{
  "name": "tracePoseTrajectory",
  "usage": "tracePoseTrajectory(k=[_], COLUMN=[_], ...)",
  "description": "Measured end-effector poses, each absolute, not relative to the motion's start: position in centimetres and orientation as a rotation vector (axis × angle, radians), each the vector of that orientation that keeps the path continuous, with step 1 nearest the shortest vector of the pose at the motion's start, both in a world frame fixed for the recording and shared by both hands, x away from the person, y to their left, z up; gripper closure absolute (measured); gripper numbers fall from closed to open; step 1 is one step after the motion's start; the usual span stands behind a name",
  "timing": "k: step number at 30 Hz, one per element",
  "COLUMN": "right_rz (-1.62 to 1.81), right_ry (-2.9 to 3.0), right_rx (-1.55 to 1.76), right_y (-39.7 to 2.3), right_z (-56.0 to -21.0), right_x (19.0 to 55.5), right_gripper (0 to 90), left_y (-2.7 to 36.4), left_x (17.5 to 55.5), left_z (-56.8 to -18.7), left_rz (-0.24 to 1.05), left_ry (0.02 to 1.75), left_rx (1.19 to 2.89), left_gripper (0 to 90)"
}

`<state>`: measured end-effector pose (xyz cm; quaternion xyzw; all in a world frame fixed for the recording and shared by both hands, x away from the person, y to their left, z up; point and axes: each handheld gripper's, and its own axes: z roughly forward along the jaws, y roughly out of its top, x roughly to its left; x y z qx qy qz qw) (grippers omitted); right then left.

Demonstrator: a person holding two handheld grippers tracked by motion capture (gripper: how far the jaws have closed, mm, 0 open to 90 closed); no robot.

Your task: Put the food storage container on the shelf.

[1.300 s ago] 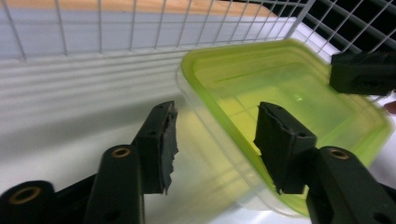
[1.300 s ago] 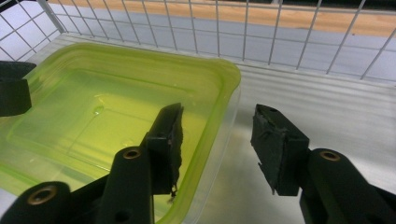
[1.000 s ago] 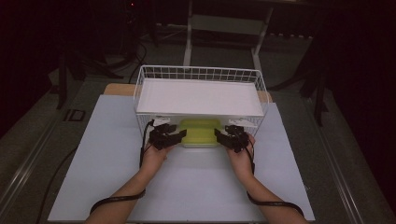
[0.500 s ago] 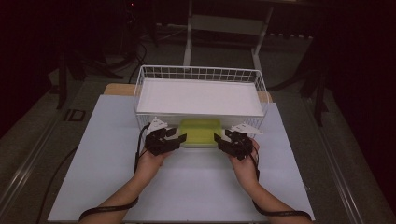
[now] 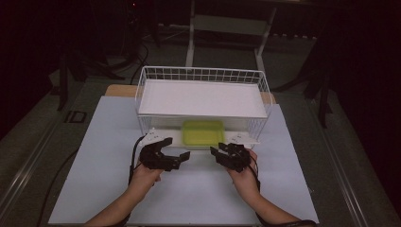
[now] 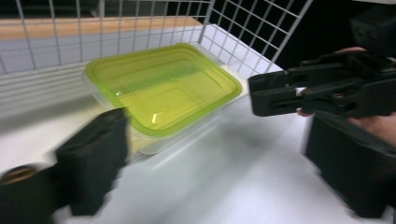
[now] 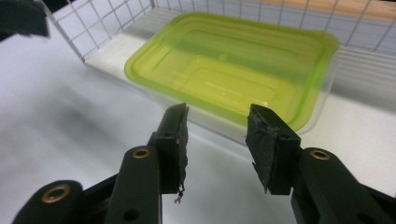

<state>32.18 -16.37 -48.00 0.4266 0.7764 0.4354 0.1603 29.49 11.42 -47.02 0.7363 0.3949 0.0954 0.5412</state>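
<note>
A clear box with a green lid [image 5: 203,132] sits under the white shelf [image 5: 201,97] of a wire basket [image 5: 203,74], at its open front. My left gripper [image 5: 182,158] hovers in front of the box's left corner. Its jaws have just been opening and stand wide with nothing between them [image 6: 219,177]. My right gripper [image 5: 217,153] is in front of the box's right corner. Its jaws have just been closing, still apart, on nothing [image 7: 217,135]. The box [image 6: 163,88] [image 7: 233,70] lies just beyond both pairs of jaws, untouched.
The basket stands on a pale mat [image 5: 94,142] covering the table, with a strip of wooden tabletop [image 5: 118,90] behind it. Wire walls close the basket's sides and back. Dark floor with stands and cables surrounds the table.
Both grippers have drawn back from the sides of the box toward the person. The left jaws have spread wider, the right jaws have narrowed. The box has stayed in place.
</note>
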Motion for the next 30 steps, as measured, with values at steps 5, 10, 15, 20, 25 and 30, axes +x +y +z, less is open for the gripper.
tracePoseTrajectory(k=[5,10,15,20,25,30], right_rz=[1.236,1.193,1.160,1.143,1.134,1.136], right_ry=[2.255,2.320,2.338,2.332,2.310,2.291], right_rx=[1.213,1.190,1.182,1.214,1.249,1.257], right_y=[-15.7,-14.7,-13.7,-13.4,-13.4,-13.3], right_z=[-48.5,-49.7,-50.5,-51.2,-51.5,-51.5], right_x=[31.8,31.8,32.5,33.8,35.1,35.8], right_gripper=[73.2,89.8,89.8,89.8,89.9,89.9], left_y=[11.8,12.4,12.4,12.5,12.4,12.3], left_x=[27.9,26.5,26.1,26.1,26.2,26.3], left_z=[-47.7,-49.4,-50.4,-50.3,-50.2,-50.3], left_rz=[0.285,0.309,0.274,0.309,0.327,0.333], left_ry=[0.940,0.967,0.962,0.940,0.933,0.929], left_rx=[1.769,1.810,1.812,1.806,1.803,1.799], left_gripper=[0.8,0.8,0.9,0.9,0.9,0.9])
